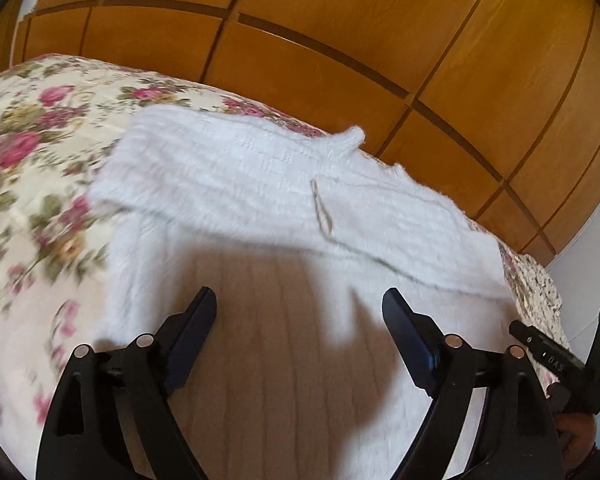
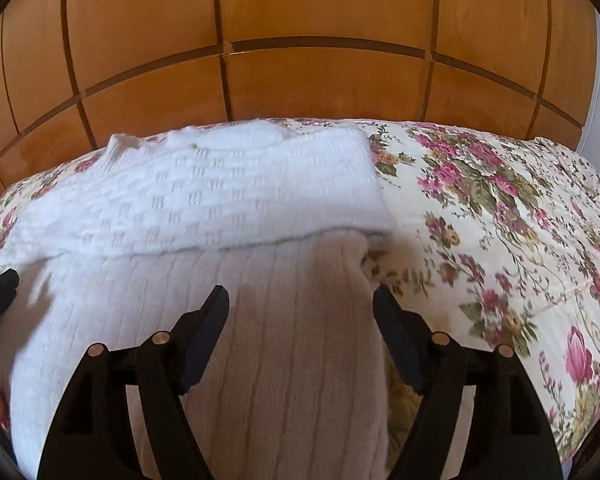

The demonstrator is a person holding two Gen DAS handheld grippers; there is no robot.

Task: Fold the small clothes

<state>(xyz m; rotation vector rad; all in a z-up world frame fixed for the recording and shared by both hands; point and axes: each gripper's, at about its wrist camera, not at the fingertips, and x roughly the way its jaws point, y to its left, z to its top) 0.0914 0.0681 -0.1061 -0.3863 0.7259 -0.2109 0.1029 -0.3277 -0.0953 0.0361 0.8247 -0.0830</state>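
Note:
A white knitted sweater point(image 1: 260, 184) lies flat on a floral bedspread point(image 1: 24, 148). Its far part is folded toward me over the ribbed near part, with a small label showing. My left gripper point(image 1: 300, 304) is open and empty just above the ribbed part. The sweater also shows in the right wrist view point(image 2: 204, 196), with the folded band across the top. My right gripper point(image 2: 300, 300) is open and empty over the sweater's right edge. The right gripper's body shows in the left wrist view point(image 1: 556, 356) at the right edge.
The floral bedspread point(image 2: 500, 220) stretches to the right of the sweater. A wooden panelled wardrobe point(image 2: 300, 40) stands right behind the bed. A white wall point(image 1: 592, 264) shows at the far right.

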